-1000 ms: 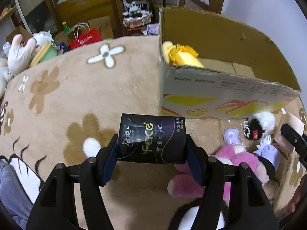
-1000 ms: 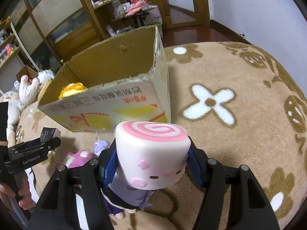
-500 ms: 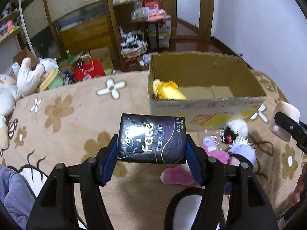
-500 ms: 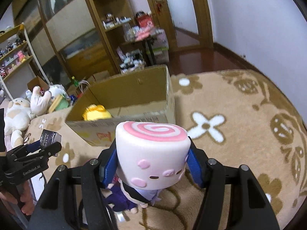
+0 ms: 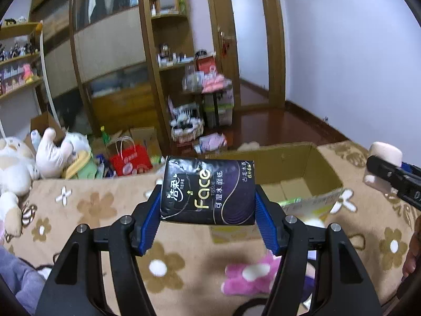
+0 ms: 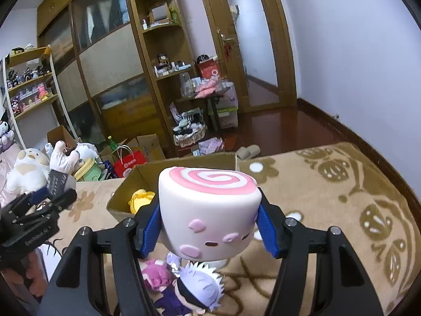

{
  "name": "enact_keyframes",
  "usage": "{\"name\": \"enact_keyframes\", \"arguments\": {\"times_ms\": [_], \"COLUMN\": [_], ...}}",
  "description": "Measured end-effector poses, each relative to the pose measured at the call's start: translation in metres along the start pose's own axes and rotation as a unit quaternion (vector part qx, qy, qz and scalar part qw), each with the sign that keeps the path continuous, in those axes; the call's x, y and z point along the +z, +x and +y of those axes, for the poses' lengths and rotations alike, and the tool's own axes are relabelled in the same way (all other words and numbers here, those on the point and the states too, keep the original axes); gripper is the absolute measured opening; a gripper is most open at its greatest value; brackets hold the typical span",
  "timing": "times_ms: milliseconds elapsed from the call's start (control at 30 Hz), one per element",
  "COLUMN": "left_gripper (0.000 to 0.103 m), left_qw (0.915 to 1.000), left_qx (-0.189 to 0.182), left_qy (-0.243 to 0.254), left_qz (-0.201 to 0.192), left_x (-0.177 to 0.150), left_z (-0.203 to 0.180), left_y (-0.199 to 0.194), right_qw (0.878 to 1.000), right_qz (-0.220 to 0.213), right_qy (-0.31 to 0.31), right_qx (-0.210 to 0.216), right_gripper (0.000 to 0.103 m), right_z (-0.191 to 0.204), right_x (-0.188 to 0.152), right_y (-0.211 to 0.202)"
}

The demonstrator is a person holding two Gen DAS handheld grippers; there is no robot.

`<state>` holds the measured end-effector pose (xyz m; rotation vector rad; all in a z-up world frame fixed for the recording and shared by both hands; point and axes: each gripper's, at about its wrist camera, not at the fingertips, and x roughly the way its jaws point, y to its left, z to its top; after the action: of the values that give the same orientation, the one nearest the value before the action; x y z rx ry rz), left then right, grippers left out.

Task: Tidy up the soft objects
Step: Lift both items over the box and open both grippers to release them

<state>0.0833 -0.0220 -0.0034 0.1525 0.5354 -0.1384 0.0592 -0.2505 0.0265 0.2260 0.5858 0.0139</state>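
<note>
A dark tissue pack (image 5: pixel 208 191), printed "Face", is clamped between the blue pads of the left gripper (image 5: pixel 208 210) and is held in the air above the floral rug (image 5: pixel 92 210). From the left wrist view, the open cardboard box (image 5: pixel 310 168) is seen just behind the pack, toward 1 o'clock, resting on the rug. A white squishy toy with a pink swirl top (image 6: pixel 209 208) is gripped on both sides by the right gripper (image 6: pixel 209 226), likewise lifted clear of the rug. In the right wrist view the box lies behind this toy at 11 o'clock, and a yellow plush (image 6: pixel 140 198) is seen inside its left end. Below the grippers, on the rug, a pink plush (image 5: pixel 250 276) and a white-haired doll (image 6: pixel 200 287) are lying close together. Further out, at 9 o'clock, several large white stuffed animals (image 5: pixel 15 166) are piled beside a red paper bag (image 5: pixel 130 159); wooden shelving (image 6: pixel 163 60) stands beyond, at 12 o'clock.
</note>
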Motion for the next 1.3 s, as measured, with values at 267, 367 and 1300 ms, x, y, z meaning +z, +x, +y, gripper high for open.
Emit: {"name": "enact_keyframes", "arguments": {"times_ms": [267,367,1300], "left_gripper": [0.064,0.064,0.064], "left_qw": [0.999,0.9978,0.9973], "left_qx": [-0.01,-0.008,-0.052], "left_qy": [0.025,0.03,0.045], "left_qz": [-0.036,-0.058,0.027], "left_x": [0.019,0.025,0.018], "left_z": [-0.01,-0.013,-0.027], "left_y": [-0.003,-0.001,0.108], "right_qw": [1.0,0.999,0.997], "right_qz": [-0.012,-0.015,0.028], "right_qy": [-0.011,-0.025,-0.056], "right_qx": [0.012,0.014,0.046], "right_gripper": [0.067,0.067,0.068], "right_z": [0.005,0.01,0.013], "right_x": [0.014,0.016,0.005], "right_y": [0.009,0.013,0.109]}}
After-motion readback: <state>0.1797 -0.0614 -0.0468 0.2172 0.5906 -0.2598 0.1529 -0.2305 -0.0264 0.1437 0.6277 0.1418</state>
